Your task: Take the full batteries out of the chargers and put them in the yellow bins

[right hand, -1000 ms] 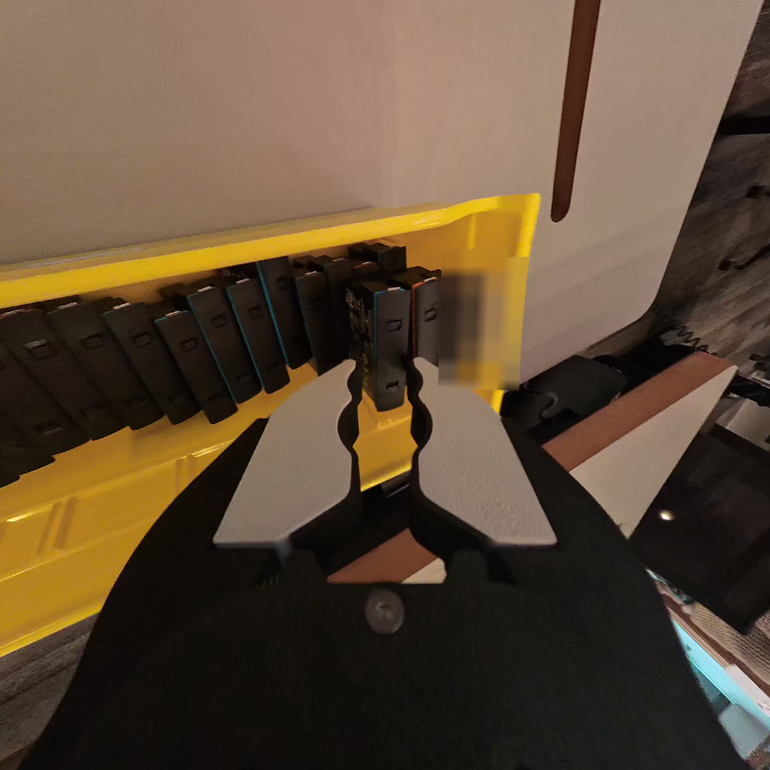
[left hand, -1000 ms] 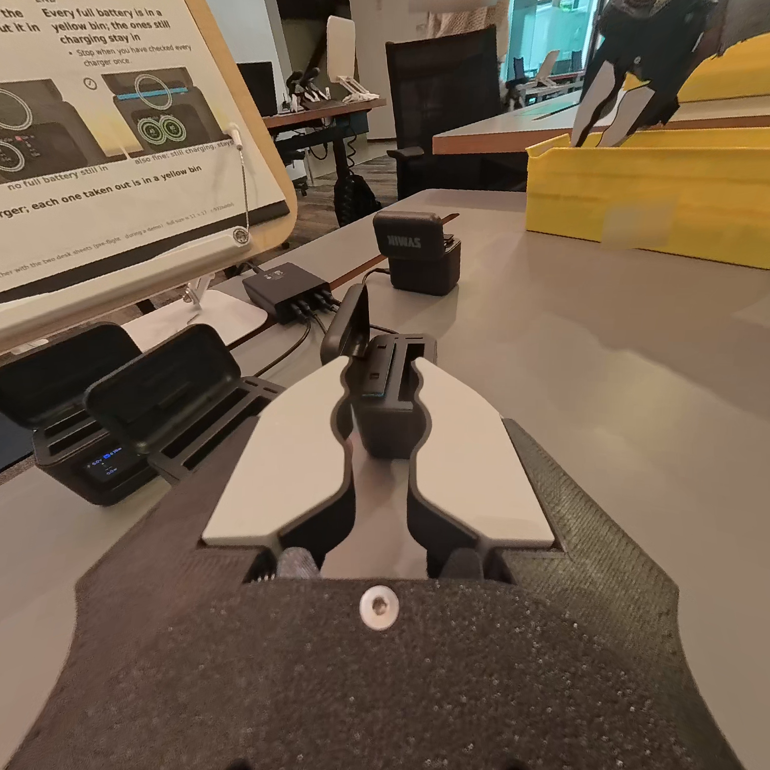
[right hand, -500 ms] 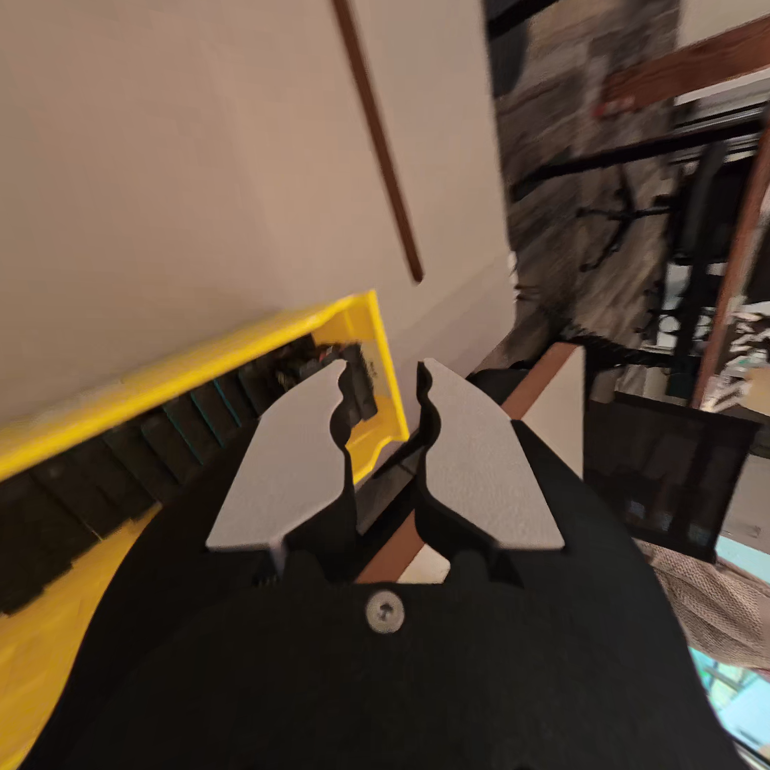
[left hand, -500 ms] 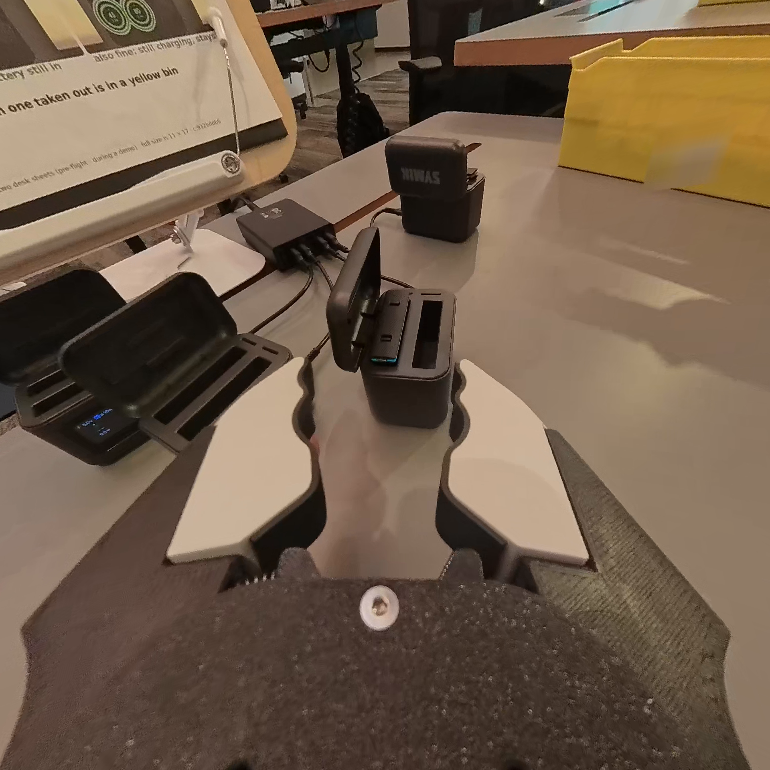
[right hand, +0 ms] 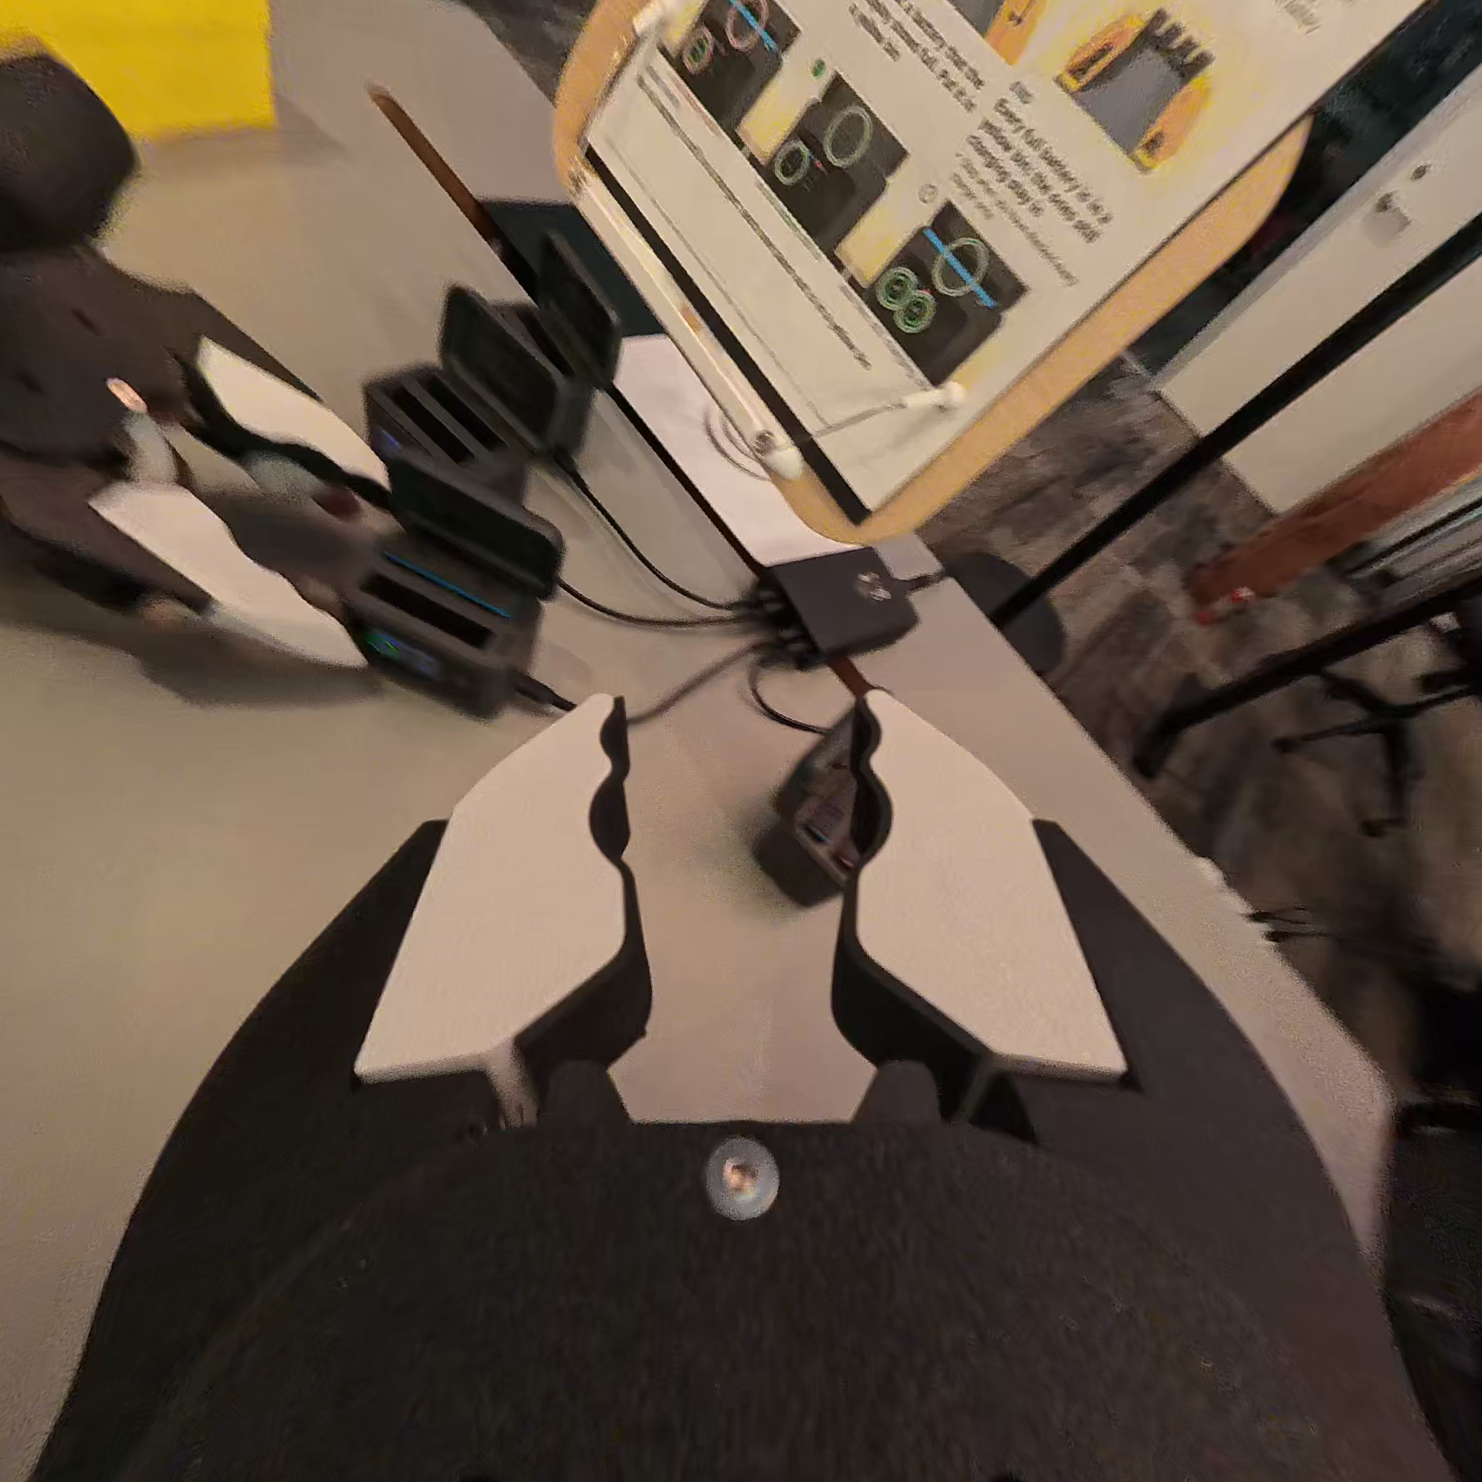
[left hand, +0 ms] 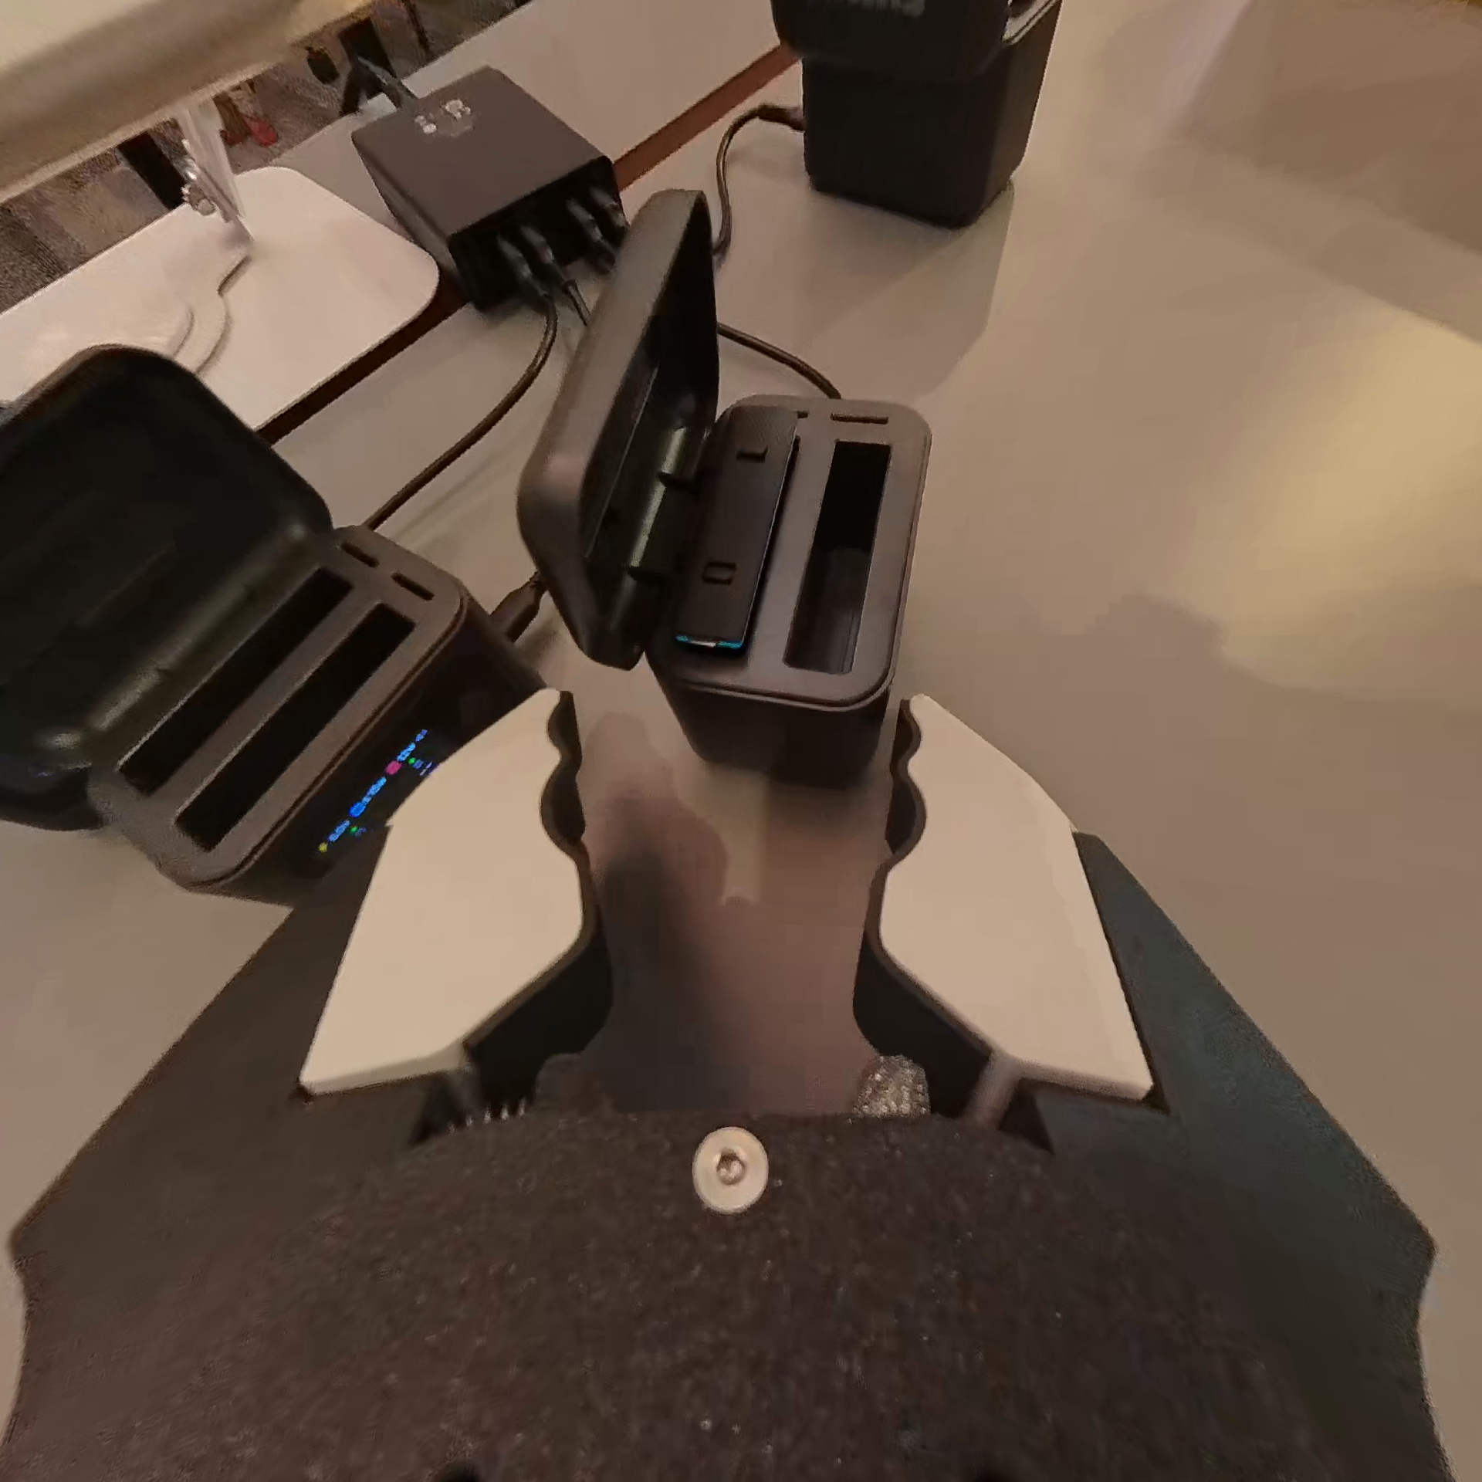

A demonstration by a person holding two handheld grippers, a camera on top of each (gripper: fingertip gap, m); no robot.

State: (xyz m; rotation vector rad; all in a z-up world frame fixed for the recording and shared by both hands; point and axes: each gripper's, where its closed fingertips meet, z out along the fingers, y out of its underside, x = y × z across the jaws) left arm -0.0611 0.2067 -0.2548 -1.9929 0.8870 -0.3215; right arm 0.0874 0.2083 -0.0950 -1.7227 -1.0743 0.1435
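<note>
Okay, left wrist view gives the close look: left gripper (left hand: pixel 734 714) spread wide, holding nothing, hovering just short of the near charger (left hand: pixel 790 577) on the grey table (left hand: pixel 1163 401). That charger's lid stands open on its left side. 2 slots: the left one holds 1 battery (left hand: pixel 726 537) with a teal edge, the right one reads as a dark hollow. A second charger (left hand: pixel 265 641) sits to the left, lid up, its slots dark, small lit display on its front face. A third black charger (left hand: pixel 906 104) stands farther back, cropped at the top edge.

Right wrist view shows what the left can't: the left gripper (right hand: pixel 232 513) from the side, fingers either side of a charger, plus a slice of yellow bin (right hand: pixel 160 56) at top left, well apart from the chargers. An instruction board (right hand: pixel 922 240) on a stand leans over the table's far side. Frame is blurred, so detail is weak.

Black power hub (left hand: pixel 489 176) sits behind the chargers, cables running from it across the table toward them.

Right gripper (right hand: pixel 738 706) is open wide too, nothing held, tilted down over the table, a small black charger block (right hand: pixel 810 834) partly behind its right finger.
</note>
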